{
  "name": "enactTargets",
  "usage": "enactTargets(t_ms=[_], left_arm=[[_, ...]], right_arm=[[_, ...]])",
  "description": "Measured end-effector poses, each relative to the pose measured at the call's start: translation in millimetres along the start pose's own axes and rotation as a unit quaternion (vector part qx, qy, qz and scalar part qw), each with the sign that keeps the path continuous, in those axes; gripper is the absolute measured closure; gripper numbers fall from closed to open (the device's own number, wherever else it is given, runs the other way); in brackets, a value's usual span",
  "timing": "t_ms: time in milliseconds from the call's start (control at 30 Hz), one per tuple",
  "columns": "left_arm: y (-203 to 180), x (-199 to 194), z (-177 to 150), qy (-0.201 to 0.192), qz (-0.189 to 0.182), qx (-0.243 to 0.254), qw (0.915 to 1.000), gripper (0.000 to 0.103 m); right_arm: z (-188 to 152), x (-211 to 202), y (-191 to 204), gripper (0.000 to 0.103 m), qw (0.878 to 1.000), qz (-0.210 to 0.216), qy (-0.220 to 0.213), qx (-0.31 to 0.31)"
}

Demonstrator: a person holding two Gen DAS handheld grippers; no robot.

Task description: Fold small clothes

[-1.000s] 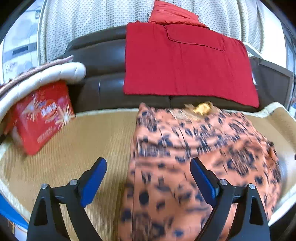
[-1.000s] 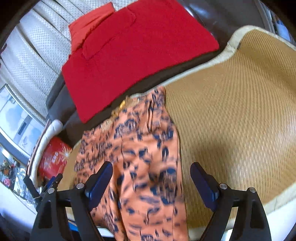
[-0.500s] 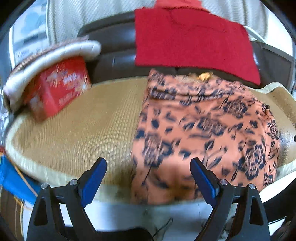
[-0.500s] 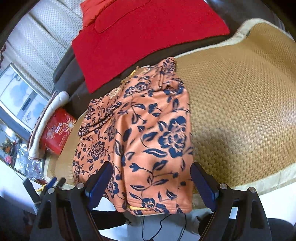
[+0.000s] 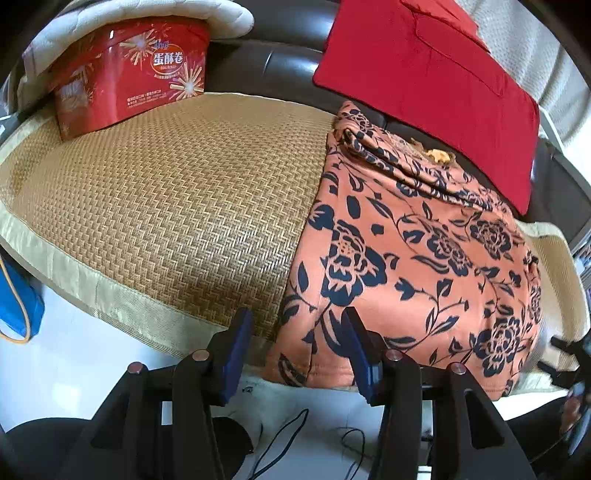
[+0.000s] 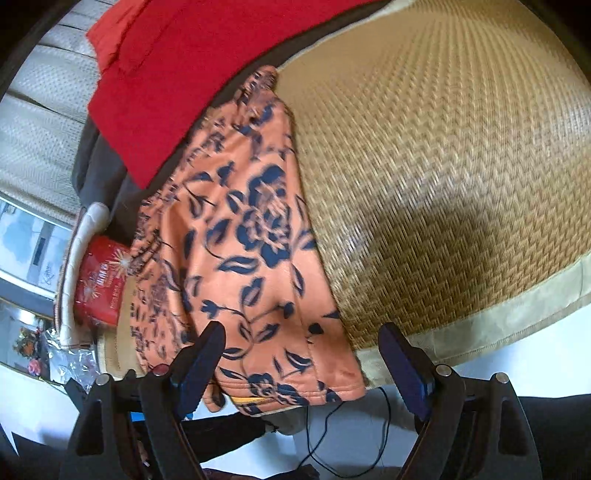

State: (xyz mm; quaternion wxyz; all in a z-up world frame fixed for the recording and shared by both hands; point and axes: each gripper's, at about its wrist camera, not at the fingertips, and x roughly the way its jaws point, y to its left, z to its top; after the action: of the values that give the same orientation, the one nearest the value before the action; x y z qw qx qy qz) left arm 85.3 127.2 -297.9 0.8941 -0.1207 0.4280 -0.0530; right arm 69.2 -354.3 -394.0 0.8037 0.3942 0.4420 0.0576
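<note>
An orange garment with a dark blue flower print [image 5: 413, 258] lies spread on a woven straw mat [image 5: 177, 199], its hem hanging over the mat's near edge. My left gripper [image 5: 295, 354] is open and empty, its jaws straddling the garment's near left corner just in front of the hem. In the right wrist view the same garment [image 6: 251, 251] lies left of centre. My right gripper [image 6: 303, 362] is open and empty, its jaws straddling the garment's near right corner at the mat's edge.
A red tin of egg rolls [image 5: 125, 74] stands at the mat's far left under a white cushion [image 5: 147, 14]. A red cloth [image 5: 428, 74] drapes over the dark sofa back [image 5: 280, 70]. Cables [image 5: 291, 435] lie on the white floor below. A blue bag [image 5: 14, 295] sits at left.
Both grippers have pulled back and down to the mat's near edge. The left one has narrowed its opening and now sits at the garment's left corner; the right sits at the right corner.
</note>
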Motion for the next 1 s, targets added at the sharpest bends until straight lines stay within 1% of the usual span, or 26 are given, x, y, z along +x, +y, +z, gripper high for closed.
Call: enactTargets(t_ms=[67, 100, 133, 233, 300, 367, 467, 500, 533, 567, 600, 633, 667, 700, 733, 767, 867, 900, 967, 1000], left_arm=[[-1, 2, 2, 0.001, -0.003, 0.0, 1.0, 0.042], [-3, 4, 2, 0.001, -0.001, 0.002, 1.0, 0.036], [-3, 6, 2, 0.0, 0.001, 0.003, 1.0, 0.033], [-5, 12, 4, 0.008, -0.007, 0.006, 0.9999, 0.031], [-5, 15, 5, 0.013, -0.011, 0.003, 0.9999, 0.03], [-5, 20, 6, 0.021, -0.014, 0.003, 0.9997, 0.029], [-9, 29, 5, 0.035, -0.013, 0.015, 0.9992, 0.029], [-11, 31, 5, 0.038, -0.011, 0.021, 0.999, 0.03], [-13, 33, 4, 0.041, -0.014, 0.026, 0.9987, 0.033], [-14, 34, 3, 0.044, -0.021, 0.029, 0.9984, 0.04], [-18, 37, 4, 0.051, -0.028, 0.035, 0.9976, 0.065], [-22, 41, 2, 0.061, -0.03, 0.046, 0.9966, 0.082], [-26, 42, 0, 0.062, -0.027, 0.056, 0.9961, 0.086], [-29, 41, 0, 0.06, -0.028, 0.064, 0.9958, 0.093], [-31, 39, 0, 0.056, -0.041, 0.066, 0.9954, 0.094], [-32, 35, 1, 0.048, -0.057, 0.064, 0.9951, 0.094], [-38, 28, 3, 0.032, -0.081, 0.072, 0.9936, 0.094], [-39, 28, 4, 0.035, -0.081, 0.074, 0.9933, 0.094], [-40, 32, 4, 0.044, -0.074, 0.074, 0.9935, 0.093], [-40, 35, 4, 0.05, -0.069, 0.073, 0.9938, 0.083]], right_arm=[[-4, 11, -3, 0.016, 1.0, -0.007, 0.013, 0.006], [-6, 17, -5, 0.016, 1.0, -0.009, 0.02, 0.009], [-8, 23, -6, 0.016, 0.999, -0.013, 0.028, 0.012], [-13, 38, 0, 0.016, 0.999, -0.033, 0.033, 0.011], [-17, 47, 4, 0.016, 0.999, -0.037, 0.036, 0.007], [-22, 57, 8, 0.016, 0.998, -0.05, 0.04, 0.003], [-30, 70, 13, 0.016, 0.996, -0.069, 0.046, -0.013], [-33, 74, 15, 0.018, 0.996, -0.071, 0.045, -0.015], [-35, 75, 17, 0.021, 0.997, -0.068, 0.044, -0.019], [-37, 76, 20, 0.028, 0.996, -0.068, 0.042, -0.026], [-39, 77, 21, 0.036, 0.996, -0.073, 0.042, -0.031], [-40, 77, 22, 0.044, 0.996, -0.072, 0.043, -0.034], [-41, 76, 22, 0.059, 0.996, -0.068, 0.046, -0.034], [-43, 74, 22, 0.083, 0.996, -0.061, 0.048, -0.035], [-44, 71, 23, 0.095, 0.997, -0.048, 0.048, -0.036], [-44, 66, 24, 0.095, 0.998, -0.027, 0.046, -0.034], [-45, 54, 30, 0.095, 0.999, 0.004, 0.034, -0.042], [-44, 49, 31, 0.095, 0.999, 0.024, 0.025, -0.041], [-41, 42, 31, 0.095, 0.998, 0.042, 0.017, -0.037], [-40, 39, 32, 0.095, 0.998, 0.05, 0.015, -0.035]])
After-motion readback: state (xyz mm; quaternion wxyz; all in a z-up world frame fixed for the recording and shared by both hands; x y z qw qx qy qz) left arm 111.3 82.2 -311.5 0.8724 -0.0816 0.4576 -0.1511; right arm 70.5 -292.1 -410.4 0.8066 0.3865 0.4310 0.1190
